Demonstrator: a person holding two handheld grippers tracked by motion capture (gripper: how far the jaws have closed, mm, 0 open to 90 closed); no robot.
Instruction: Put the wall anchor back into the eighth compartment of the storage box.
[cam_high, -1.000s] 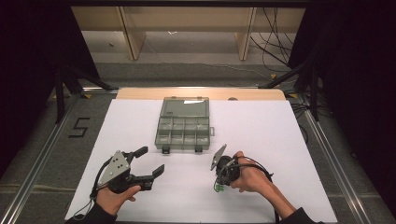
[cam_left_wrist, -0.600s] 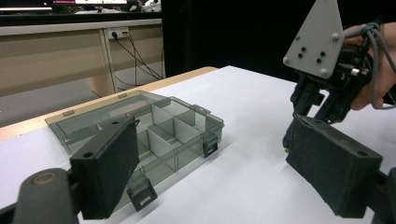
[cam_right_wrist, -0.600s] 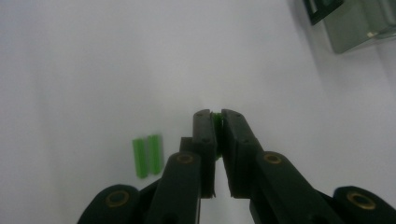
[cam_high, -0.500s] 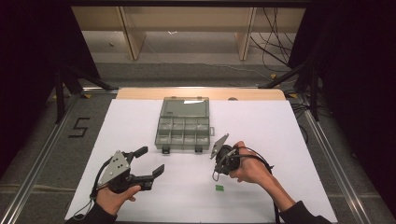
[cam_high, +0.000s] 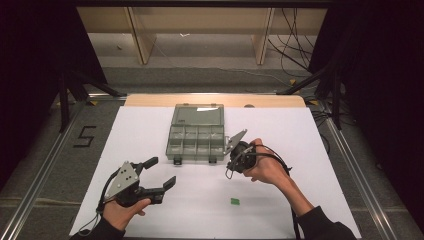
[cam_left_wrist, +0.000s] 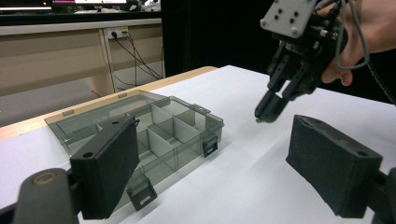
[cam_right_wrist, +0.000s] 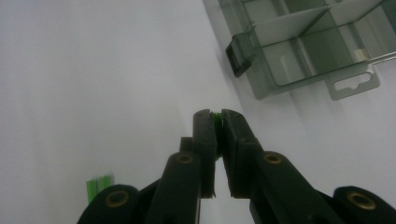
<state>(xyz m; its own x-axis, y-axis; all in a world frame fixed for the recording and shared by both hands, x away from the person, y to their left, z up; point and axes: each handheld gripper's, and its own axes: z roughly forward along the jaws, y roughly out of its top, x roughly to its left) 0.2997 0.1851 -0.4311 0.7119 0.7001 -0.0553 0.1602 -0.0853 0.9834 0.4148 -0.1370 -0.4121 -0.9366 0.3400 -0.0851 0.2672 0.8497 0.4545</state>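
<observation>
A white sheet (cam_high: 280, 130) covers the table, and a strip of bare wood (cam_high: 150, 100) shows along its far edge. Beyond the table lie a grey floor, pale wooden legs (cam_high: 137, 35) and loose black cables (cam_high: 292, 35); dark curtains (cam_high: 35, 60) close in both sides. A "5" (cam_high: 84, 136) is marked on the floor at the left.

The right gripper (cam_high: 231, 169) is held off the sheet, its jaws pressed together on a small green piece (cam_right_wrist: 217, 119) whose edge peeks out at the tips. In the left gripper view that green speck (cam_left_wrist: 258, 120) shows at the bottom of the same tips, above the sheet. The box (cam_high: 196, 141), a clear grey organiser with its lid laid open and its compartments bare, sits just ahead and to the left of this gripper. Behind the gripper, nearer the person, another green piece (cam_high: 234, 201) lies alone on the sheet.

The left gripper (cam_high: 160, 172) rests low near the front edge with its jaws wide apart and nothing between them; the box stands ahead of it and to its right.
</observation>
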